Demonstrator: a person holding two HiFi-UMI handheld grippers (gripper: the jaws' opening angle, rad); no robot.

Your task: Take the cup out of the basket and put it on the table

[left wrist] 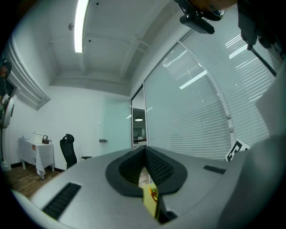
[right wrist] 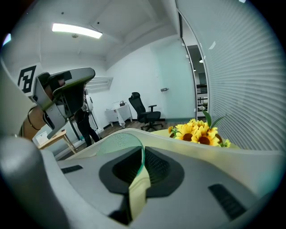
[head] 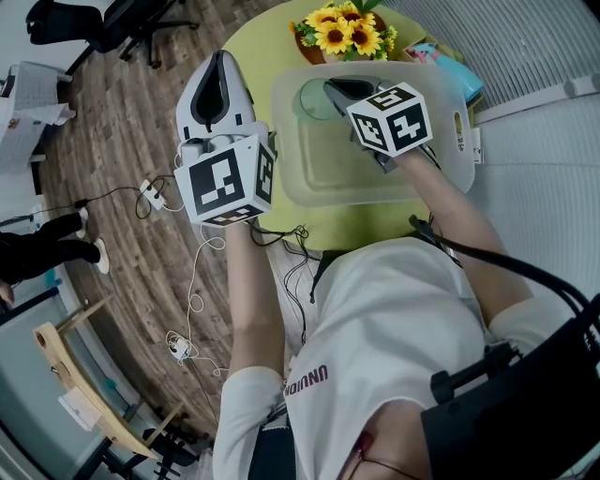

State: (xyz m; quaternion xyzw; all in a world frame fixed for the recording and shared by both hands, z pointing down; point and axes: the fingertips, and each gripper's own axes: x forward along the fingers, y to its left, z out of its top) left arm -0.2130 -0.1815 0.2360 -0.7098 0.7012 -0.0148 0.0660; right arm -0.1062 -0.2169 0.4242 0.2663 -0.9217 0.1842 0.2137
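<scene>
A translucent green cup point(head: 317, 99) is in the far left corner of the clear plastic basket point(head: 441, 178) on the yellow-green round table point(head: 251, 58). My right gripper point(head: 332, 90) reaches into the basket and is shut on the cup's thin rim. In the right gripper view the cup's wall point(right wrist: 117, 142) runs between the pads point(right wrist: 154, 166) of the right gripper point(right wrist: 143, 151), with the basket's pale rim point(right wrist: 250, 154) beyond. My left gripper point(head: 221, 58) hangs level to the left of the basket, beside the table's edge. The left gripper point(left wrist: 145, 150) is shut with nothing in it.
A pot of sunflowers point(head: 349, 30) stands behind the basket, with a teal box point(head: 448, 64) to its right. Cables and a charger point(head: 178, 349) lie on the wood floor. An office chair point(head: 98, 21) and a standing person's legs point(head: 42, 246) are at the left.
</scene>
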